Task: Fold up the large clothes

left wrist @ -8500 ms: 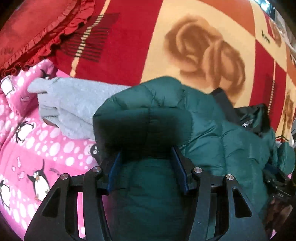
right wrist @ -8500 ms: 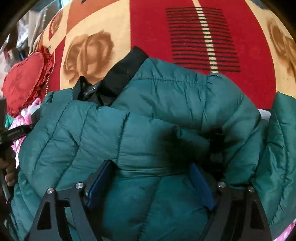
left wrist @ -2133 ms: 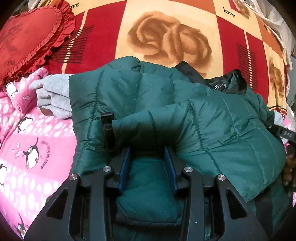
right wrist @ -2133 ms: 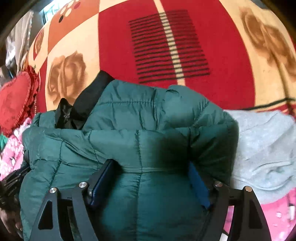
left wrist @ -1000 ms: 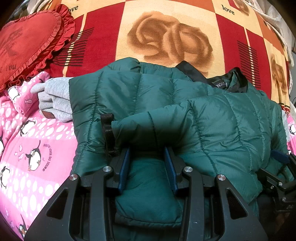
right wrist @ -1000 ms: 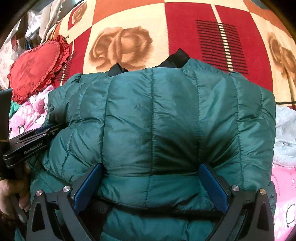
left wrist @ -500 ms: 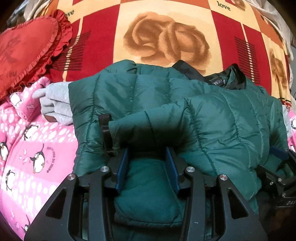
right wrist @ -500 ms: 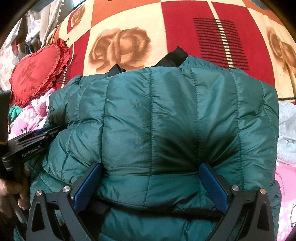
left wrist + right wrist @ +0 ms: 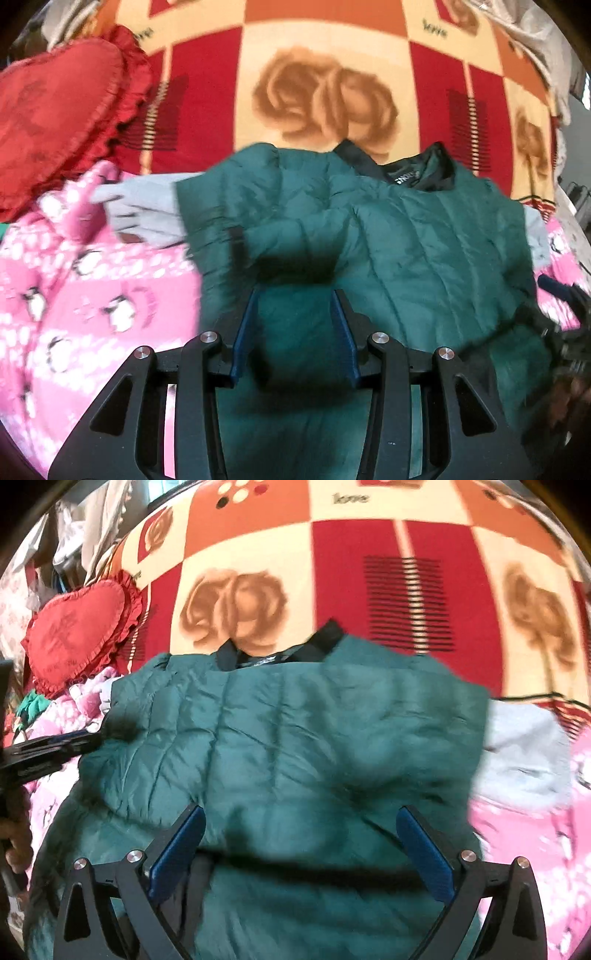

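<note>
A dark green quilted puffer jacket (image 9: 424, 229) with a black collar (image 9: 417, 170) lies folded on the bed; it fills the right wrist view (image 9: 295, 731) too. My left gripper (image 9: 295, 299) is shut on a fold of the jacket's left edge. My right gripper (image 9: 299, 827) is open, its blue pads (image 9: 421, 845) wide apart over the jacket's near side, holding nothing. The left gripper shows at the left edge of the right wrist view (image 9: 55, 746).
A red and cream rose-patterned blanket (image 9: 325, 99) covers the bed behind. A red heart cushion (image 9: 55, 122) lies far left. A grey garment (image 9: 144, 214) and pink penguin fabric (image 9: 92, 314) lie beside the jacket; the grey garment also shows at right (image 9: 524, 753).
My right gripper let go of the jacket and opened wide about a second ago. Both views have pulled back and up a little; the left stays shut on the fold.
</note>
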Demonstrator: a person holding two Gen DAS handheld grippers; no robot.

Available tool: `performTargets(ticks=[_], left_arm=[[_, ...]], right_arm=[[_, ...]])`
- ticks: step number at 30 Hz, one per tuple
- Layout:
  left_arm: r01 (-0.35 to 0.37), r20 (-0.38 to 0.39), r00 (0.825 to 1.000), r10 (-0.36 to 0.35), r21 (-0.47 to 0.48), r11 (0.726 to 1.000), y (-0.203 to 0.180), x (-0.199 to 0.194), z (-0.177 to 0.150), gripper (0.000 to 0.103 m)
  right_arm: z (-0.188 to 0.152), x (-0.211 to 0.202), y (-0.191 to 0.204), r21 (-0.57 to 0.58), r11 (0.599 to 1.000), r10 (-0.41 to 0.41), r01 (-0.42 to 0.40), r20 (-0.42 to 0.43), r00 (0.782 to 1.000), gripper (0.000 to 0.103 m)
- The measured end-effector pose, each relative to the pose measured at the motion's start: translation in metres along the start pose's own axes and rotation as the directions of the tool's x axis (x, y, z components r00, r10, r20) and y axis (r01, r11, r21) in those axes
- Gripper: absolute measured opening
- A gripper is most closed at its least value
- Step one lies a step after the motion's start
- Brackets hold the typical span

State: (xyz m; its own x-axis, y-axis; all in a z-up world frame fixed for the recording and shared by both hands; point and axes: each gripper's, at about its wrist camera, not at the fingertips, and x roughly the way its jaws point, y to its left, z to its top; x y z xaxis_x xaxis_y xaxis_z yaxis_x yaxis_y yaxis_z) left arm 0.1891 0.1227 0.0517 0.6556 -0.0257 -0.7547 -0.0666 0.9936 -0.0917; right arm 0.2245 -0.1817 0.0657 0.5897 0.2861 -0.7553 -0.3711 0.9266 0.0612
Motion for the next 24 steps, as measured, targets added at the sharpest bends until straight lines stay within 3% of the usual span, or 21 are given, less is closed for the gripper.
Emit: performTargets(ticks=[2, 5, 8, 11, 12, 16, 24], left_arm=[[0.011, -0.008, 1.0, -0.011, 0.006, 1.0, 0.008, -0.018, -0.019, 0.066], [0.016, -0.031, 0.999, -0.016, 0.017, 1.0, 0.014, -0.029, -0.049, 0.067], [0.027, -0.118, 0.993, -0.027, 0.003, 1.0, 0.014, -0.021, -0.083, 0.067], [-0.004, -0.105, 0.994, 0.006, 0.022, 1.0, 0.009, -0.016, -0.108, 0.071], [-0.012, -0.088, 0.996, 0.015, 0.032, 0.999, 0.006, -0.014, -0.112, 0.078], [-0.001, -0.084, 0.996, 0.003, 0.024, 1.0, 0.008, -0.01, -0.116, 0.084], [-0.008, -0.052, 0.999, 0.01, 0.049, 0.999, 0.006, -0.011, -0.12, 0.085]], right_arm=[[-0.017, -0.021, -0.009, -0.01, 1.0, -0.006, 0.006, -0.012, 1.0, 0.102], [-0.051, -0.046, -0.019, 0.013, 0.998, 0.058, -0.058, -0.041, 0.997, 0.102], [-0.085, -0.054, -0.018, 0.035, 0.994, 0.107, -0.104, -0.083, 0.991, 0.102], [-0.123, -0.032, -0.017, 0.013, 0.998, 0.065, -0.063, -0.185, 0.981, 0.103], [-0.13, -0.032, -0.015, -0.009, 0.998, 0.058, -0.06, -0.146, 0.988, 0.103], [-0.131, -0.03, -0.016, -0.018, 0.998, 0.06, -0.063, -0.135, 0.989, 0.103], [-0.13, -0.026, -0.012, -0.041, 0.998, 0.035, -0.041, -0.139, 0.99, 0.103]])
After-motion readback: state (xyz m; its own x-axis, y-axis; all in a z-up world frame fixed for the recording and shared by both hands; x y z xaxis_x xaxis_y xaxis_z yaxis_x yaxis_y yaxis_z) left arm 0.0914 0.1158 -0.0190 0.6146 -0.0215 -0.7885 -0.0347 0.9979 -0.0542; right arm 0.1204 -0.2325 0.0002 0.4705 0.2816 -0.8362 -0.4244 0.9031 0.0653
